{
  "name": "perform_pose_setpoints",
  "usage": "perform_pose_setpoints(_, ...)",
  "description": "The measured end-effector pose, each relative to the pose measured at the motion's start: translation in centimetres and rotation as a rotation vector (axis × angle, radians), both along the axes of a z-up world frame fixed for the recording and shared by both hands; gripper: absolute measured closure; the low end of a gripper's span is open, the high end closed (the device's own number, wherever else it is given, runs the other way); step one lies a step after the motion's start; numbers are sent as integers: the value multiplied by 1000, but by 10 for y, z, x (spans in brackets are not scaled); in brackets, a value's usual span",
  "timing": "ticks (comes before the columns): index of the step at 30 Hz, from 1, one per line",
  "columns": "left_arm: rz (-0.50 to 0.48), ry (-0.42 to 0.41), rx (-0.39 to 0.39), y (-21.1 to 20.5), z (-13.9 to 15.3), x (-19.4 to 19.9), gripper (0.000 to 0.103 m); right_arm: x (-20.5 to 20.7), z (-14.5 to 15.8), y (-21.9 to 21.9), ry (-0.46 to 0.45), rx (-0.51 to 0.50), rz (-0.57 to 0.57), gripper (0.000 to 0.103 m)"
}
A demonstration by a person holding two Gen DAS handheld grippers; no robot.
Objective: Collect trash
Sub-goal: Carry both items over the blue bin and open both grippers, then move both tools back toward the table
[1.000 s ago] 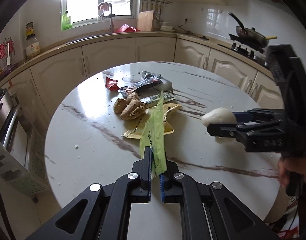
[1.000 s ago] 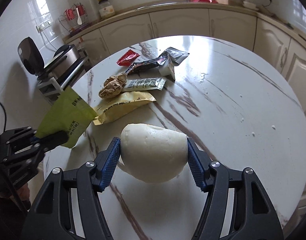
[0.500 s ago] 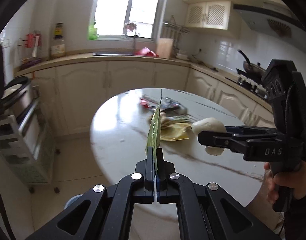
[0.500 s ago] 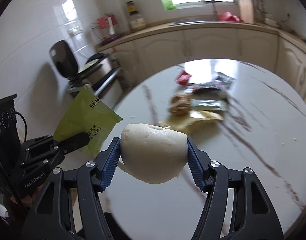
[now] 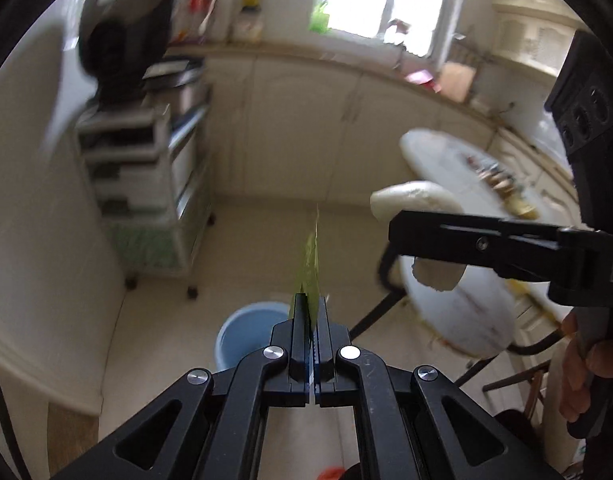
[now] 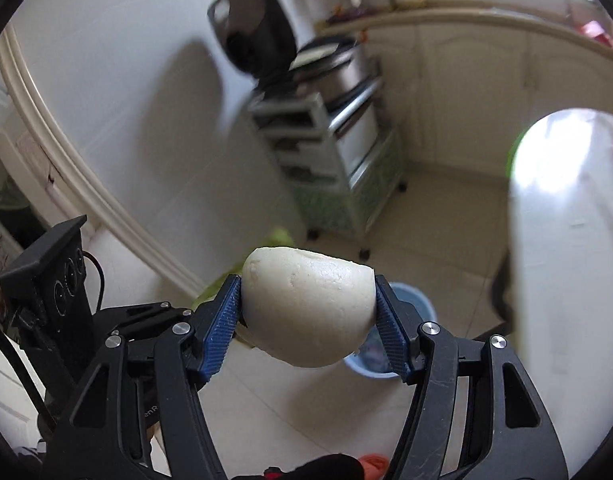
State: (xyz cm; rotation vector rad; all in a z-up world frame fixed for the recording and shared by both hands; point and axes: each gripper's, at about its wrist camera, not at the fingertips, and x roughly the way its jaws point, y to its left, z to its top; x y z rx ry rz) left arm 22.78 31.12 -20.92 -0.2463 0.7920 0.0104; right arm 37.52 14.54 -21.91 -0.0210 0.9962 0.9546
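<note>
My left gripper (image 5: pixel 311 320) is shut on a green wrapper (image 5: pixel 311 268), seen edge-on, held in the air above the floor. A blue bin (image 5: pixel 246 334) stands on the floor right below it. My right gripper (image 6: pixel 308 312) is shut on a white bun (image 6: pixel 308 306), also held over the floor; the bun shows in the left wrist view (image 5: pixel 416 204) to the right. The blue bin (image 6: pixel 410 308) lies partly hidden behind the bun. A bit of the green wrapper (image 6: pixel 280 236) peeks out behind the bun.
The round marble table (image 5: pixel 458 304) with several leftover wrappers (image 5: pixel 502 184) is at the right, over dark legs. A trolley with a black appliance (image 5: pixel 146 184) stands by the white wall at the left. Cream cabinets run along the back. The floor is pale tile.
Both grippers have swung left, away from the table and out over the floor, still holding the wrapper and the bun. The blue bin has come into view below them.
</note>
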Motion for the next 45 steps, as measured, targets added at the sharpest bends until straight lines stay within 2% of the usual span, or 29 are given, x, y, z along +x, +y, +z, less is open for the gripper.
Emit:
perform_pose_setpoints(4,35,86,-51,22,-41,11,103,3,-42,32,-9,-96,25,42)
perform_pose_setpoints(7,9,111,-102,23,-63,45,103,16,-74,37,13,-153,8,42)
perform_pose_setpoints(10,-15,149,-120,24,-84,78,103,32,-100,37,35,-204,-17,42)
perform_pose_setpoints(14,-18,229,-99,24,-113,111,103,54,-123,30,64,-235,-47,42)
perform_pose_setpoints(17,-14,286,-80,20,-125,133,95,73,-138,31,93,-242,-60,42)
perform_pose_setpoints(18,-6,298,-69,20,-127,137,84,79,-144,33,105,-243,-65,42)
perform_pose_setpoints(19,2,304,-55,21,-127,139,69,86,-150,35,113,-240,-70,42)
perform_pose_setpoints(20,23,301,-38,23,-127,141,63,88,-155,36,121,-239,-73,42)
perform_pose_setpoints(21,40,298,-23,27,-126,139,59,92,-160,39,126,-244,-75,42)
perform_pose_setpoints(26,71,305,10,31,-118,124,58,101,-172,43,166,-208,-99,37)
perform_pose_setpoints(30,111,268,20,21,-97,100,58,93,-154,48,130,-190,-101,18)
perform_pose_setpoints(34,164,189,33,16,-56,52,55,71,-117,51,72,-158,-83,14)
perform_pose_setpoints(37,194,102,48,10,-19,22,48,48,-76,45,10,-105,-84,10)
perform_pose_setpoints(40,199,4,98,-2,21,-7,46,27,-29,32,-70,-28,-110,9)
perform_pose_setpoints(42,186,-56,127,-17,48,-24,41,13,3,15,-128,14,-142,3)
perform_pose_setpoints(45,145,-151,164,-48,82,-45,37,-3,48,-20,-194,83,-183,2)
